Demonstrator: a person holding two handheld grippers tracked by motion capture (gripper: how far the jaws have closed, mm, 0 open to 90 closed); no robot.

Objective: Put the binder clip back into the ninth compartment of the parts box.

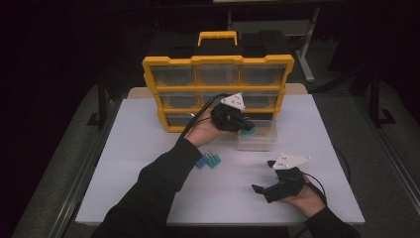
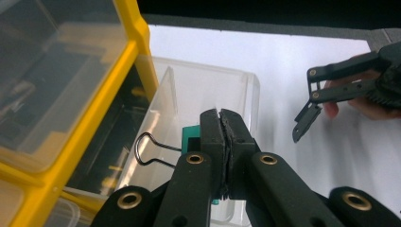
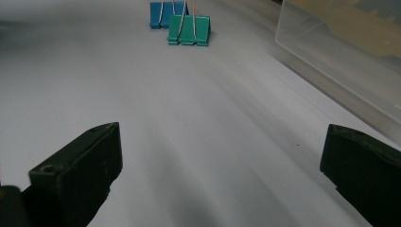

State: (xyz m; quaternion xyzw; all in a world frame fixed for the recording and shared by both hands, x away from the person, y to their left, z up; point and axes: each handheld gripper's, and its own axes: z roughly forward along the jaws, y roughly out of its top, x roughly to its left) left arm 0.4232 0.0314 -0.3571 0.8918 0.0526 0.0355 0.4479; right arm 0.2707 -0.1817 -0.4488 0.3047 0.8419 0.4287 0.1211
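- The teal binder clip (image 2: pixel 191 136) is mostly hidden behind the left claw's (image 2: pixel 222 124) closed jaws.
- The clear drawer (image 3: pixel 340 56) is cut off at 3 o'clock in the right gripper view.
- The organizer's (image 1: pixel 218 94) drawer contents are too dim to tell.

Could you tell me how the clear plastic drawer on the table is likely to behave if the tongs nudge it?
The clear drawer looks thin-walled and nearly empty, so it is probably light and would slide on the smooth white table rather than resist. Its low, wide shape suggests it is unlikely to tip. The left tongs, shut on a green binder clip, hang above it, so a bump could shift it.
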